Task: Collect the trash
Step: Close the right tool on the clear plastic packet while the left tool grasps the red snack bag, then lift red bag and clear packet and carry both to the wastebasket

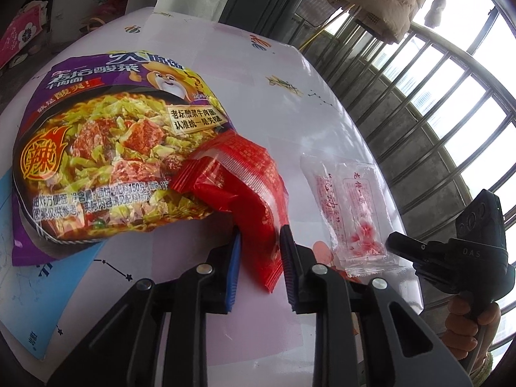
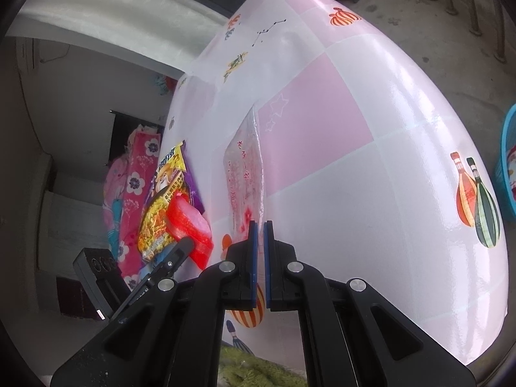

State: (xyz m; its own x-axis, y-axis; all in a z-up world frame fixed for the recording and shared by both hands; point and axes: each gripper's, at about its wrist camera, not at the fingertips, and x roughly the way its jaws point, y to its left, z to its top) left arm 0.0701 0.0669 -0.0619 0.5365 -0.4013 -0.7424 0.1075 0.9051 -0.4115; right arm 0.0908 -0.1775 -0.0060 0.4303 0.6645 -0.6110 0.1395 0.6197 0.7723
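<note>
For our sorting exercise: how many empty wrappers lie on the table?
3: a big noodle bag on the left, a red packet overlapping its edge between the left fingers, and a clear packet on the right.

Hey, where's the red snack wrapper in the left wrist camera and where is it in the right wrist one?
Left wrist view: red wrapper sits lower centre, its near end between the left gripper pads.
Right wrist view: same wrapper is lower left, beside the black finger.
Shared landmark: the purple noodle bag, which the wrapper partly overlaps in both.
</note>
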